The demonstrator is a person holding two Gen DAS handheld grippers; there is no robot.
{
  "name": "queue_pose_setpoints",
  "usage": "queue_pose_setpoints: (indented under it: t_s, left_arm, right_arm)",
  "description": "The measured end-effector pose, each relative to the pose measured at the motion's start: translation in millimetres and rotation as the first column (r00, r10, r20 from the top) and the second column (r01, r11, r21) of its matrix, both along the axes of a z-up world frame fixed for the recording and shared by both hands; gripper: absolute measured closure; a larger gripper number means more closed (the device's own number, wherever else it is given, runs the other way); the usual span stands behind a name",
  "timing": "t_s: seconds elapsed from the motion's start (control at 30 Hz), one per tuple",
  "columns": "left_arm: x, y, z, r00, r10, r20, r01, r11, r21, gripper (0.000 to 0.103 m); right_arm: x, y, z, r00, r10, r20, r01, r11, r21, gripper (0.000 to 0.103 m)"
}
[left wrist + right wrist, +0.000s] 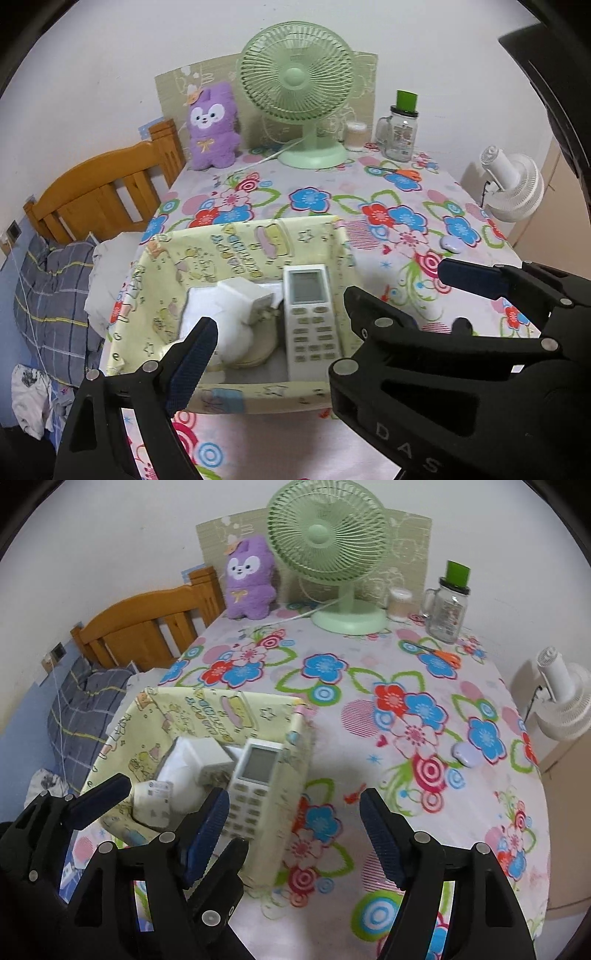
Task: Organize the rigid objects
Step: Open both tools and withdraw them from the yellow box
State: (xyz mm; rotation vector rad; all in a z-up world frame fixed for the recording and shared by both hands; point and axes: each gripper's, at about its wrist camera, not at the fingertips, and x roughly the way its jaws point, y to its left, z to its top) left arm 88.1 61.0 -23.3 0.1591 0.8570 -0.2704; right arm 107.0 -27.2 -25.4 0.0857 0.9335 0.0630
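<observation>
A yellow patterned fabric bin (pixel 207 254) (pixel 155 716) sits on the floral table. In it lie a white remote control (pixel 312 317) (pixel 253 782) and a white power adapter (pixel 245 299) (pixel 205 760) with white items under it. My left gripper (pixel 273 354) is open and empty, hovering over the bin's near edge. My right gripper (pixel 295 834) is open and empty just right of the bin; its fingers (pixel 469 277) also show in the left wrist view. A small lilac case (pixel 452 244) (pixel 467 754) and orange scissors (pixel 402 172) (pixel 441 655) lie on the table.
At the back stand a green desk fan (pixel 299 92) (pixel 328 542), a purple plush (pixel 212 125) (pixel 249 579), a glass jar with green lid (pixel 400 129) (pixel 448 605) and a small round container (pixel 355 136). A wooden bed (pixel 96 192) is left, a white fan (pixel 517 184) right.
</observation>
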Motion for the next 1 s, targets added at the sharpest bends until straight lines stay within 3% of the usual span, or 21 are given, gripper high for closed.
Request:
queue_pose_setpoints:
  t_s: [1.0]
  left_arm:
    - [-31,-79,9,0.998,-0.045,0.042,0.047,0.998,-0.034,0.011]
  right_arm:
    - [-47,-85,14,0.985,-0.139,0.102,0.145,0.988,-0.05,0.007]
